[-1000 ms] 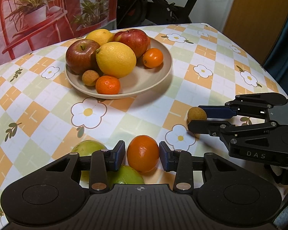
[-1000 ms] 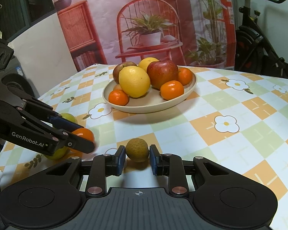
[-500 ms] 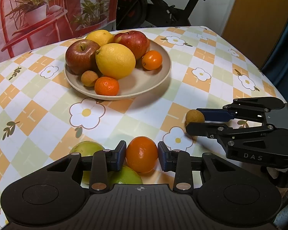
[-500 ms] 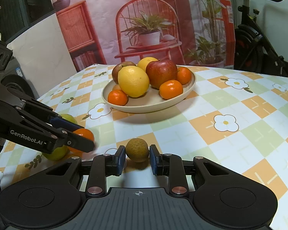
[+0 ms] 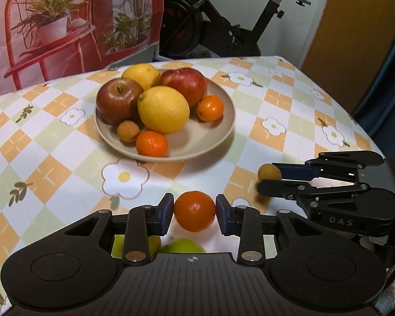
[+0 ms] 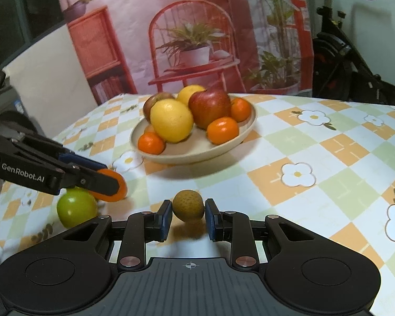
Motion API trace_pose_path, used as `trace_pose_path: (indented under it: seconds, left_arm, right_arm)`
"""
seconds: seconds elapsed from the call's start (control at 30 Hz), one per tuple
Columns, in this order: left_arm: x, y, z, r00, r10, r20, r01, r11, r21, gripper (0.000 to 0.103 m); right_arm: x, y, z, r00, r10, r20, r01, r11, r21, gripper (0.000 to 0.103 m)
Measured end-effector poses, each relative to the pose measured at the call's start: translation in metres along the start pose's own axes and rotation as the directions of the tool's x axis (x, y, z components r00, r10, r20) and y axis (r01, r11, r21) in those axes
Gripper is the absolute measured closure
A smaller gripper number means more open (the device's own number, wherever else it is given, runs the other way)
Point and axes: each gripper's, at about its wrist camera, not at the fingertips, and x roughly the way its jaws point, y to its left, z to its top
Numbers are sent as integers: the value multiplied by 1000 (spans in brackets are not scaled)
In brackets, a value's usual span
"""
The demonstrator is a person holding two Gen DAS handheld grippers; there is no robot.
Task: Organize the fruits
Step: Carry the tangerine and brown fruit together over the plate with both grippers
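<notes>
Near the table edge [image 5: 337, 105], claws gripping fruit, open cloth [image 6: 316, 158] ahead

Each fisheye camera sits close behind its own gripper's fingers and looks forward and down over the checked tablecloth [image 5: 65, 173], the left view angled rightward, the right view leftward, both sharing the fruit plate [image 5: 218, 137] and catching the other gripper at one edge.

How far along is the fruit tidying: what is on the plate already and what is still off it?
Done: apples, lemons and small oranges lie on the beige plate. In hand: the left gripper clamps a small orange mandarin; the right gripper clamps a small brown round fruit. Left: green fruit on the tablecloth.
</notes>
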Motion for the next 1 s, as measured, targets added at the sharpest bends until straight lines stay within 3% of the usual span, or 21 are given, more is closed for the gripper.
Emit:
trace_pose_path:
  seconds: [0.3,0.5,0.67,0.77,0.9,0.97,1.0]
  left_arm:
    - [7,-3,26,998,23,58,-25,999,36,67]
    - [18,-9,45,993,40,114,-50,995,90,72]
    - [34,-8,46,995,52,86,-60,994,96,72]
    - [31,2,42,997,25,68,-28,998,48,72]
    - [23,19,38,996,-85,9,85,993,-81,70]
    - [20,22,35,992,-122,-18,120,987,-107,64]
    - [18,22,32,992,-126,-33,121,987,-105,56]
  right_arm:
    - [10,-5,29,999,-19,40,20,999,-27,78]
    - [26,-12,53,997,-36,72,38,999,-35,78]
    - [42,-20,61,997,-37,61,39,999,-27,78]
    - [44,-23,59,998,-23,64,23,1000,-8,78]
    - [39,-27,54,998,-12,66,11,1000,20,78]
    - [35,-27,51,998,-9,67,7,1000,21,78]
    - [34,-27,49,998,-9,66,7,1000,22,78]
